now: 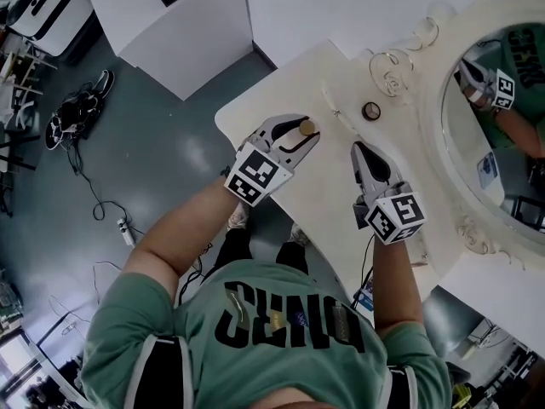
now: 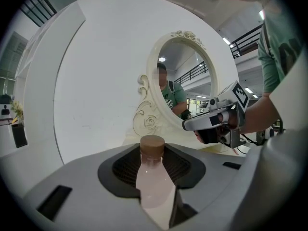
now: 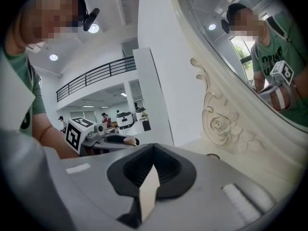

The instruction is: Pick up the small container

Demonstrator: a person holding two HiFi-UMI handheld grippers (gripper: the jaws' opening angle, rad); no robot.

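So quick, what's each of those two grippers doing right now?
Left gripper: closed on the small container.
Right gripper: jaws shut, empty.

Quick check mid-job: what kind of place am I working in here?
Probably a staged vanity corner in a big hall: ornate mirror, white table, loose cables on the floor.

The only lettering is a row of large black capitals across the green shirt (image 1: pixel 281 322), well apart from the mirror (image 1: pixel 477 169). From the head view they appear upside down and cannot be read with certainty. The same capitals show in the mirror's glass, no clearer there. Nearer the mirror, the marker cube (image 1: pixel 255 175) on the left tongs (image 1: pixel 304 133) and the second marker cube (image 1: pixel 395 218) on the right tongs (image 1: pixel 358 149) carry black-and-white square code patterns, without letters or numbers.
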